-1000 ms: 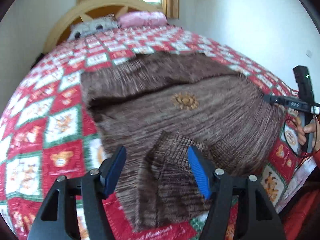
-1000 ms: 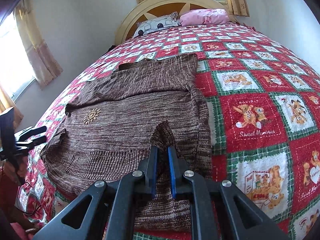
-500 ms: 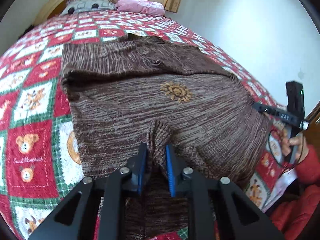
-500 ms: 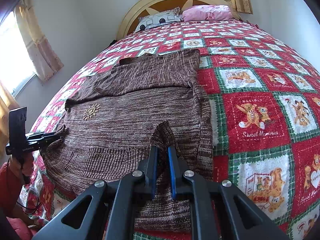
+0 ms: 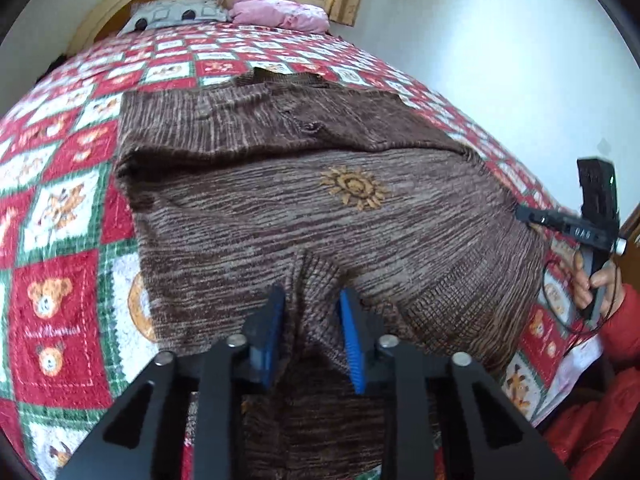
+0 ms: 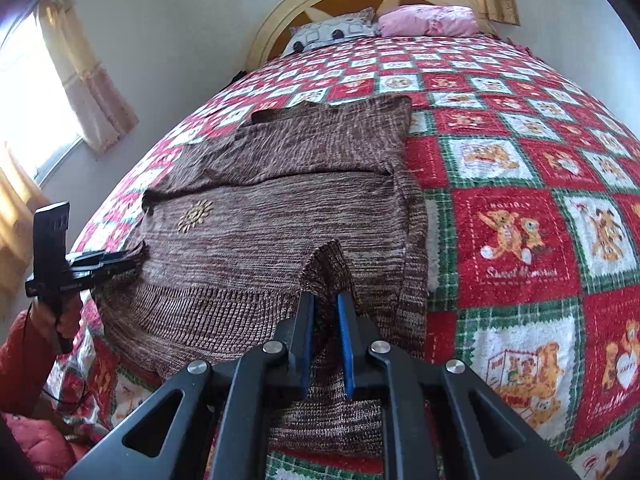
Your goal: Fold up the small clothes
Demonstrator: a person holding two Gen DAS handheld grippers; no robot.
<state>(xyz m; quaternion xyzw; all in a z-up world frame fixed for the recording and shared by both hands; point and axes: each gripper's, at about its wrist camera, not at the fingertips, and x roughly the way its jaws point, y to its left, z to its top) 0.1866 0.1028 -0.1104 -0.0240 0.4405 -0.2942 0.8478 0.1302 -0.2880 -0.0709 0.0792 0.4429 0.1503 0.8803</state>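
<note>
Whereas a second ago the brown sweater [image 5: 320,208] was lying untouched on this side, a ridge of its near hem is now standing up between the pads of the left tongs [image 5: 311,294], which were spread wide then and are now pinching that ridge. The right tongs [image 6: 324,298] are clamping a similar peak of hem, jaws nearly together, as they were a second ago. The sweater is lying flat on the bed's teddy-bear quilt [image 6: 520,240], sun emblem [image 5: 354,190] facing up, with its far part lying as an overlapped layer. Judgement: with both sides now gripping the hem, the garment is becoming ready for the bottom edge to be carried toward the collar; an uneven lift risks skewing the fold.
</note>
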